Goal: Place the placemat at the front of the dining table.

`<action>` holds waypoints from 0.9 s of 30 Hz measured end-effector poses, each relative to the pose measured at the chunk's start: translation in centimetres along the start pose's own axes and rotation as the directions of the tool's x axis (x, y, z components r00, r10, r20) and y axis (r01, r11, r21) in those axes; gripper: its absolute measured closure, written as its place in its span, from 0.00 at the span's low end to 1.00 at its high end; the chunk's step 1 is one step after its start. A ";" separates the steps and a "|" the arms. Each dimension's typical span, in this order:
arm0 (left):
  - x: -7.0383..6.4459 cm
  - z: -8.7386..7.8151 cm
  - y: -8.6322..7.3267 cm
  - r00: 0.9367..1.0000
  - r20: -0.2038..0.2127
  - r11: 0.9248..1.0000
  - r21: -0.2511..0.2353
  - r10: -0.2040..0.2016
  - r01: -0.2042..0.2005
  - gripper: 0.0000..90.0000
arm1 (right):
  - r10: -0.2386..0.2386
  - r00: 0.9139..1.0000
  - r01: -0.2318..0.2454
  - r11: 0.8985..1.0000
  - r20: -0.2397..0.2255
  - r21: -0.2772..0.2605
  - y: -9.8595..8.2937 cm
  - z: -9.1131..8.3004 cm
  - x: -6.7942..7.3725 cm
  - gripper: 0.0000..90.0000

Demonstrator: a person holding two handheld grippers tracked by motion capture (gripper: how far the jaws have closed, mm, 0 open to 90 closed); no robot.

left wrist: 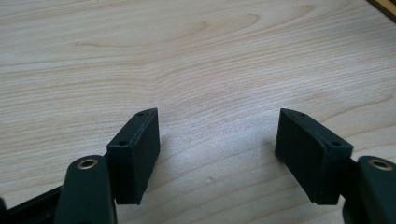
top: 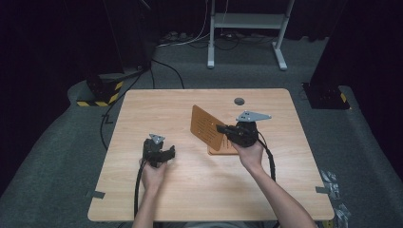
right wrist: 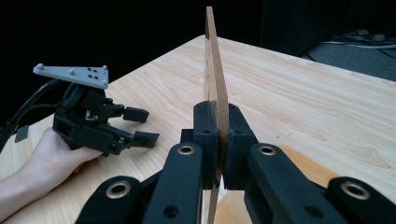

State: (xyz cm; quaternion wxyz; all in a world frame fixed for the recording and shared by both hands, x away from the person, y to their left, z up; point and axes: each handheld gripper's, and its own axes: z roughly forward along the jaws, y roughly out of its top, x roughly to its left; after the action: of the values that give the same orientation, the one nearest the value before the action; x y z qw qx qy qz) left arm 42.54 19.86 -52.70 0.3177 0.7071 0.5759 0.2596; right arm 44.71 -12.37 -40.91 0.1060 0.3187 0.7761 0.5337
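The right gripper point(top: 221, 129) pinches a thin brown board point(top: 206, 127) tight between its two jaws and holds it up on its edge above the wooden table point(top: 199, 190), near the middle and a bit to the right. Just under it, another flat brown piece point(top: 221, 151) lies on the table. The left gripper point(top: 167, 153) sits low over the bare wood on the left side, well apart from the board, and its jaws are spread wide with nothing between them
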 end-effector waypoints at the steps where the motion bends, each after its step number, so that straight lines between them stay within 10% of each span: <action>1: 0.0 0.0 0.0 1.000 0.002 1.000 0.000 0.001 -0.001 0.34 | -0.004 1.000 0.004 1.000 0.002 -0.002 -0.1 -0.1 0.1 0.96; 27: 0.0 0.0 0.0 1.000 0.004 1.000 -0.001 0.002 -0.002 0.33 | -0.024 0.999 0.024 1.000 -0.023 -0.009 -2.0 -3.3 0.3 0.96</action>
State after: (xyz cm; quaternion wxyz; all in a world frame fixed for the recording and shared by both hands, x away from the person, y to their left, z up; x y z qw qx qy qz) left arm 42.57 19.82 -52.72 0.3191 0.7080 0.5745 0.2587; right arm 42.03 -15.10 -41.31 0.1048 0.3025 0.7787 0.5396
